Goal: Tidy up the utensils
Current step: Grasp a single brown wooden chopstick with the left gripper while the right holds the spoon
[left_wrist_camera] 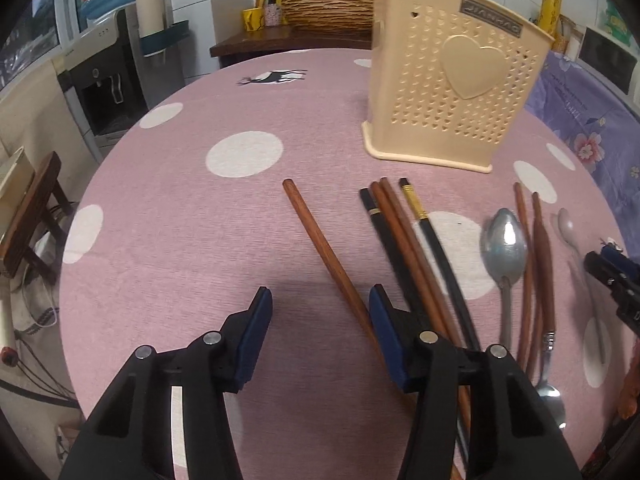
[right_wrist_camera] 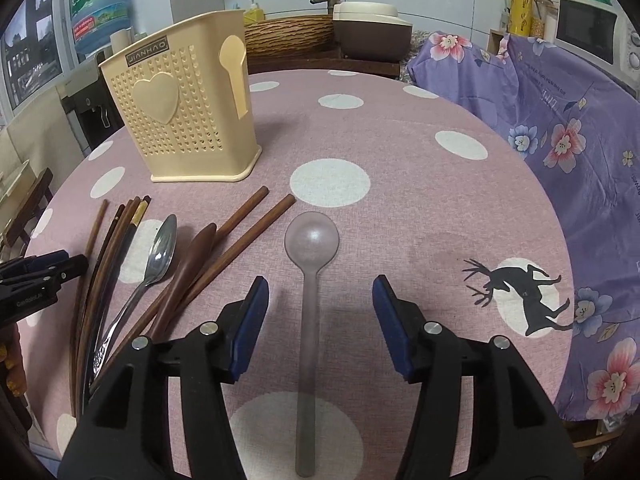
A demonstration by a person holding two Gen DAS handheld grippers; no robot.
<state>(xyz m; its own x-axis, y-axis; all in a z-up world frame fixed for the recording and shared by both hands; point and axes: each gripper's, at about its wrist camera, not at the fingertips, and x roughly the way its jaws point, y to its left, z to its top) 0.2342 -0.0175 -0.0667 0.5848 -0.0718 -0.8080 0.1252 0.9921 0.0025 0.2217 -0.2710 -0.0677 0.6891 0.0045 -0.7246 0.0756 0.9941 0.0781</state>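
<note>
My left claw [left_wrist_camera: 320, 300] hangs apart, a wooden chopstick [left_wrist_camera: 320, 248] lying between its pads, unpressed. My right claw [right_wrist_camera: 320, 288] gapes astride the translucent plastic spoon [right_wrist_camera: 310, 280], not gripping. Beyond them stands the cream utensil holder [right_wrist_camera: 188, 112], empty-fronted, just behind the scattered chopsticks and steel spoon [right_wrist_camera: 158, 256].

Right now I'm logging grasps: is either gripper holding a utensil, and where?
Nothing is held. The left gripper straddles a wooden chopstick; the right gripper straddles a translucent spoon's handle, untouched.
</note>
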